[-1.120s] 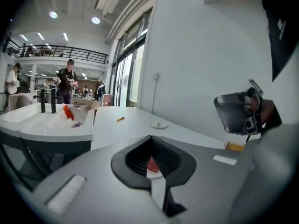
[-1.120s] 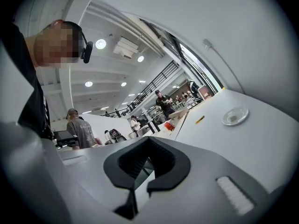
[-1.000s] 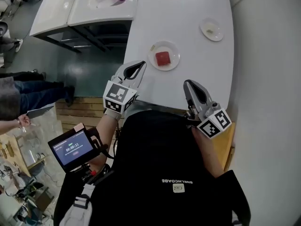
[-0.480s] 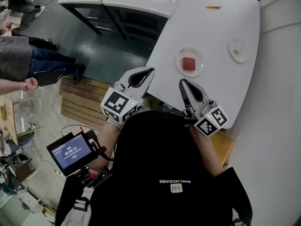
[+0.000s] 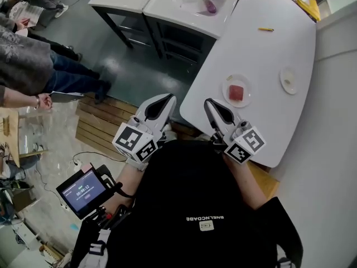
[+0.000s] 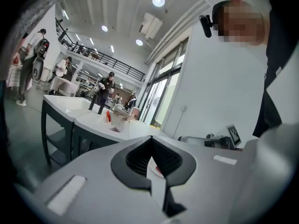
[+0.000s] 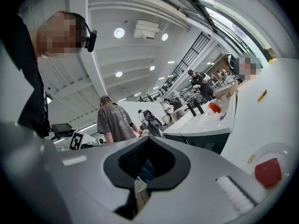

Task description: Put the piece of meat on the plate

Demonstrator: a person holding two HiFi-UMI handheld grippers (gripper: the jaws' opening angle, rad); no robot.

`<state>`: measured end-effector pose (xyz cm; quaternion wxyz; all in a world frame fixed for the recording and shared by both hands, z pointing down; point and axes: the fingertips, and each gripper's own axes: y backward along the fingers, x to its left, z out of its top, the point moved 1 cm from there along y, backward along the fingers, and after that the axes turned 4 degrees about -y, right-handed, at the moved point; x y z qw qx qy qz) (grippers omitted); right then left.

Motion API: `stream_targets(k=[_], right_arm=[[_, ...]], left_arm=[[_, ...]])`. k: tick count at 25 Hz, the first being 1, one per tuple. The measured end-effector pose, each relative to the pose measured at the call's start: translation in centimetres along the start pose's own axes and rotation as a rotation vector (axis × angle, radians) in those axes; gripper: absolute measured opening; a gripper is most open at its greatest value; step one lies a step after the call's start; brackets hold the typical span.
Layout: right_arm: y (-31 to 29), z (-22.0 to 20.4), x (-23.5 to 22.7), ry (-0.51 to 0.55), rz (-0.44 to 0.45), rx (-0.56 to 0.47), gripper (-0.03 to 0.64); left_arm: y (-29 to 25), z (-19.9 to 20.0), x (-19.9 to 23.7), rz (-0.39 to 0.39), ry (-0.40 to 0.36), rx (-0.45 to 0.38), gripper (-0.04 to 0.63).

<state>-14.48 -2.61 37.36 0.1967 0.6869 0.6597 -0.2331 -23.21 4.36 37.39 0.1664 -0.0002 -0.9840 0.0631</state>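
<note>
Since a second ago the left gripper [image 5: 167, 99] and the right gripper [image 5: 208, 104] have come closer together. The smooth white table with round corners [image 5: 268, 54] now sits more to the right. The small red block of meat [image 5: 237, 92] already lies flat in the middle of the round shiny pale plate [image 5: 225, 88], so the job looks done. Both grippers hang near the plate, on the person's side, clenched tight with nothing in them. Next they only need to keep away from the plate
</note>
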Motion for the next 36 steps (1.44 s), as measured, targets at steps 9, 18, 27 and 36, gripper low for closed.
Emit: stream_targets(k=[9, 18, 27, 36], right_arm=[[-1.9, -0.6, 0.4, 0.077, 0.052, 0.011, 0.004], [-2.7, -3.3, 0.8, 0.095, 0.074, 0.027, 0.003], [-2.6, -3.6, 1.0, 0.090, 0.064, 0.020, 0.003], [-2.0, -4.1, 1.0, 0.093, 0.045, 0.001, 0.003]], left_arm=[[0.2, -0.9, 1.0, 0.050, -0.062, 0.005, 0.017], [1.3, -2.4, 0.5, -0.043, -0.020, 0.001, 0.020], [1.3, -3.0, -0.1, -0.084, -0.001, 0.037, 0.018], [1.8, -3.8, -0.1, -0.113, 0.046, 0.030, 0.020]])
